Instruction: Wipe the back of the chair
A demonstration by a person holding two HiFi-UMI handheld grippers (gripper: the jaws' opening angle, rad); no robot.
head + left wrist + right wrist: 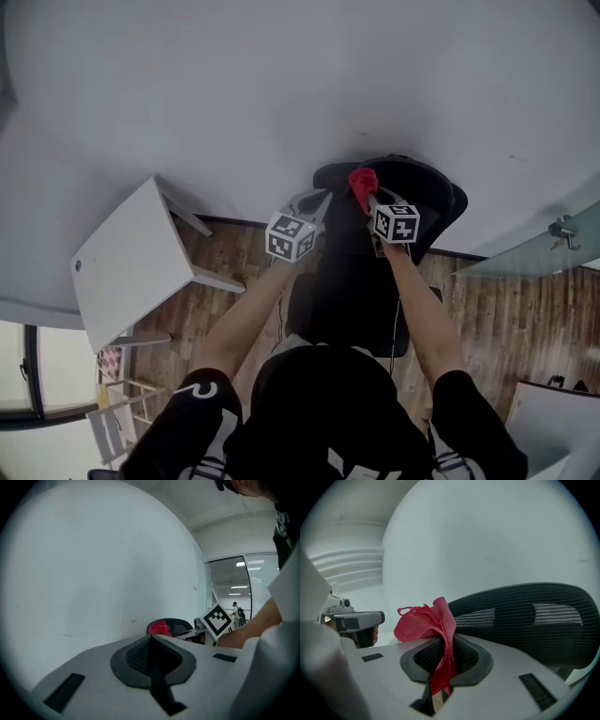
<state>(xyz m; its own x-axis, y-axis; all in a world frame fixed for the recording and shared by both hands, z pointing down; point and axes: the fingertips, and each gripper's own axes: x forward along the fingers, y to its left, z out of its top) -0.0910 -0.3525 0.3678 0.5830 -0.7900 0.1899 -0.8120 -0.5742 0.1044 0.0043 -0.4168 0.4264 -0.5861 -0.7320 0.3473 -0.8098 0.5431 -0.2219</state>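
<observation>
A black mesh office chair [412,202] stands below me against the white wall; its curved back [525,616] fills the right of the right gripper view. My right gripper [368,194] is shut on a red cloth [362,180] [426,623], held at the top left of the chair back. The cloth bunches above the jaws and hangs down between them. My left gripper [321,201] is shut with nothing in it, just left of the chair top. From the left gripper view, the cloth [160,628] and the chair back [176,624] show beyond the jaws [151,641].
A white table [141,258] with thin legs stands at the left on the wooden floor [511,323]. A glass panel [544,248] with a metal fitting is at the right. The white wall [281,94] lies right behind the chair. A person stands far off in the left gripper view.
</observation>
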